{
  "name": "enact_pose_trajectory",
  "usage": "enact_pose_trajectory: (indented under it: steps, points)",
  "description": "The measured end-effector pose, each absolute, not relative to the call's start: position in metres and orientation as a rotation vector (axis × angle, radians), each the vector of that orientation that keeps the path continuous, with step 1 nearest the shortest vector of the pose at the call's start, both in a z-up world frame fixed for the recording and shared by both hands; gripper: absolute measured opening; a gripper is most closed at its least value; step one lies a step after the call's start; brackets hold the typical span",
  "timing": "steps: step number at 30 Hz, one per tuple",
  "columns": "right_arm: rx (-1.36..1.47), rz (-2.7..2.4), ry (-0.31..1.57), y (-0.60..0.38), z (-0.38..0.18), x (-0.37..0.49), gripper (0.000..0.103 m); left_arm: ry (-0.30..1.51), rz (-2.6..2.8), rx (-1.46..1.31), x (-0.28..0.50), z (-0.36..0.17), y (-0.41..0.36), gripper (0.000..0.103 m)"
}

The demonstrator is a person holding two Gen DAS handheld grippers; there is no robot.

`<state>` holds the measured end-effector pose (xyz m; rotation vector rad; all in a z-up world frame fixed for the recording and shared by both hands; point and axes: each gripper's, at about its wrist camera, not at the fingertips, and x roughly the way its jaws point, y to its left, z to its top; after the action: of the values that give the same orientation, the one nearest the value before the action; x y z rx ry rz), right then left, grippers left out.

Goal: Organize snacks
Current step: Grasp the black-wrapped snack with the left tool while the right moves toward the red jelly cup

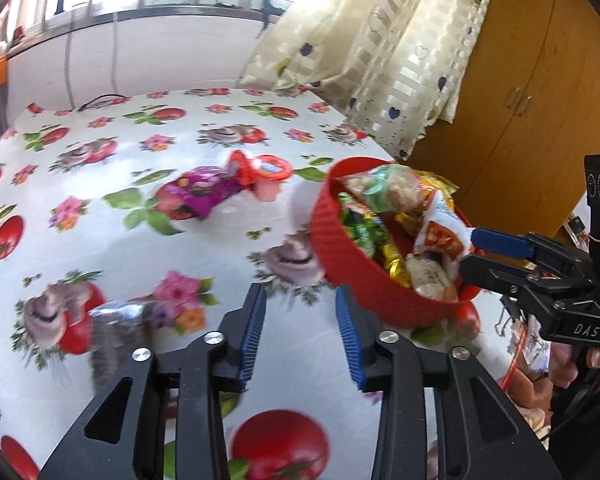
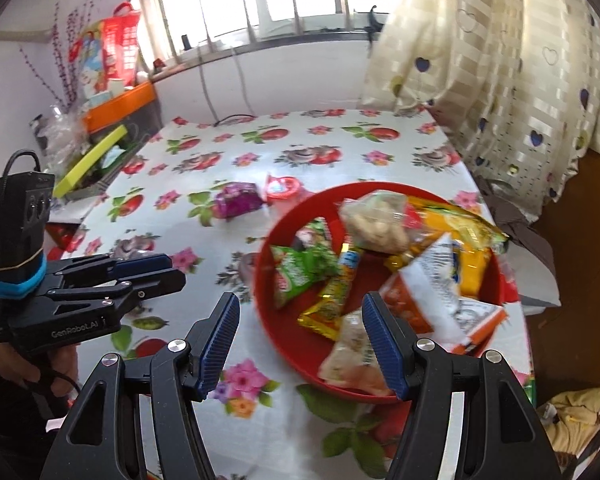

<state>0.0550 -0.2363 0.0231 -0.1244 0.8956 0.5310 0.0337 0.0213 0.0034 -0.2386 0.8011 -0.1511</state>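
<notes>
On table: one bowl [image 2: 284, 344], two loose snacks [image 2: 236, 199].

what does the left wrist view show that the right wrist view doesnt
Only the left wrist view shows the silver packet on the tablecloth and the wooden cabinet.

Only the right wrist view shows the orange tray, the red bag by the window and the yellow strip.

Both show the red bowl of snacks, the purple packet, the red-rimmed cup, the curtain, and both hand-held grippers, open and empty: left, right.
</notes>
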Motion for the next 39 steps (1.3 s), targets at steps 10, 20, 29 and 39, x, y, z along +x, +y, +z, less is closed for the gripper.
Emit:
enact_pose_trajectory:
  steps: [10,20,29,39]
  points:
    - [-0.162,0.627,0.902,-0.201,0.018,0.048,0.062,0.802,0.005,-0.273,0.005,-0.007,0.078,0.052]
    - [-0.199,0.673,0.924,-0.178,0.010,0.047,0.062,0.855,0.092,-0.281,0.007,-0.027,0.101,0.058]
    - [-0.215,0.672,0.926,-0.170,0.010,0.058,0.062,0.945,0.121,-0.231,0.026,-0.051,0.093,0.054]
    - [-0.244,0.650,0.916,-0.160,0.013,0.086,0.062,0.897,0.102,-0.237,0.029,-0.047,0.096,0.041]
